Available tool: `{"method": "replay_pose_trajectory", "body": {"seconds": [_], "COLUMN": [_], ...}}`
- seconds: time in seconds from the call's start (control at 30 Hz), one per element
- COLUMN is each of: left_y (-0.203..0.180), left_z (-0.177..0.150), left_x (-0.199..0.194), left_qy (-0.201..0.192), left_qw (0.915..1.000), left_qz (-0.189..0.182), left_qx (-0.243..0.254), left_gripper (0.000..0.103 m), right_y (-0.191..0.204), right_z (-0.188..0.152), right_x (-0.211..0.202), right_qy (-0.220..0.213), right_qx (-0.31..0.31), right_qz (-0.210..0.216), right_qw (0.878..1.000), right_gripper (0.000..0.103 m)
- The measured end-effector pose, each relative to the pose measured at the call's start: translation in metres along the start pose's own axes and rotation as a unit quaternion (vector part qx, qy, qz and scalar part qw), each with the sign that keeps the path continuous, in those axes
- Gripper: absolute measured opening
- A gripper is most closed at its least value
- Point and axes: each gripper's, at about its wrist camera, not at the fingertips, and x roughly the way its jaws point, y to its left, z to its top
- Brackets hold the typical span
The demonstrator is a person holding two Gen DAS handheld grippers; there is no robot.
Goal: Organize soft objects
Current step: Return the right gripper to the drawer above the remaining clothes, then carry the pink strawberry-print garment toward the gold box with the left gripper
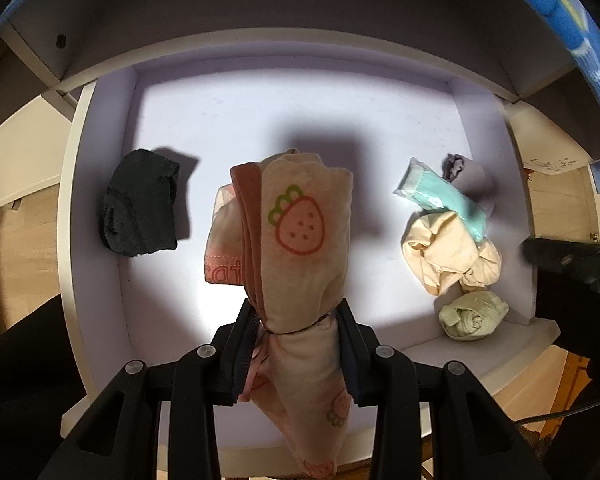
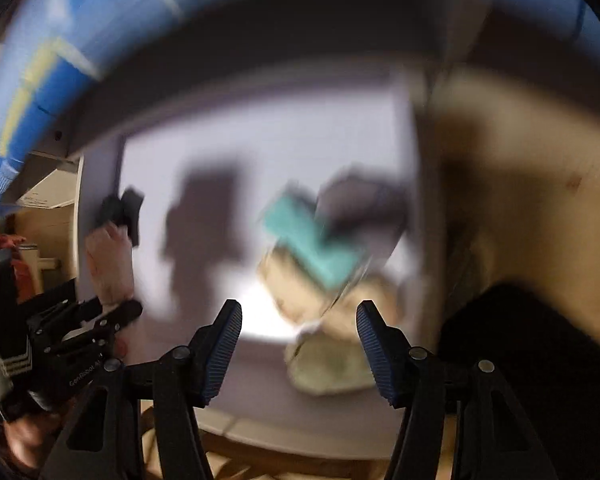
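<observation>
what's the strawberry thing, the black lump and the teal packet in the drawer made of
Strawberry cloth: soft matte knit, probably cotton; it bunches and creases where it is pinched.
Black lump: fuzzy dark knit, maybe a sock; the surface looks napped.
Teal packet: teal fabric in what looks like clear glossy film, judging by its pale shiny edge.

The left gripper point(image 1: 296, 320) is built of black plastic arms, and round silver screws are seen on its joints. The fingers point(image 2: 224, 344) of the right gripper point(image 2: 300, 344) are lined with ribbed blue pads. White lettering, perhaps "GenRobot", is printed on the left gripper's body.
</observation>
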Motion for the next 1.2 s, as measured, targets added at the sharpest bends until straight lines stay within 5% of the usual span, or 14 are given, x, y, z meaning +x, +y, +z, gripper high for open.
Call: {"method": "replay_pose_trajectory", "body": {"seconds": [0.27, 0.67, 0.97, 1.2], "left_y": [-0.001, -0.013, -0.026, -0.030], "left_z": [-0.001, 0.014, 0.067, 0.148], "left_x": [-0.034, -0.131, -0.207, -0.254], "left_qy": [-0.028, -0.102, -0.160, -0.191], "left_qw": [0.9989, 0.9917, 0.9835, 0.9794], "left_qz": [-0.037, -0.064, -0.056, -0.020], "left_qx": [-0.003, 0.046, 0.063, 0.061], "left_gripper": [0.037, 0.037, 0.037, 0.037], "right_y": [0.010, 0.026, 0.036, 0.042], "right_z": [-0.008, -0.005, -0.007, -0.010], "right_x": [0.022, 0.030, 0.023, 0.020], "right_qy": [0.032, 0.038, 0.036, 0.040], "right_qx": [-0.010, -0.023, -0.028, -0.025], "right_qz": [-0.018, 0.001, 0.030, 0.056], "right_qw": [0.999, 0.999, 0.998, 0.997], "right_gripper": [0.072, 0.072, 0.073, 0.073]}}
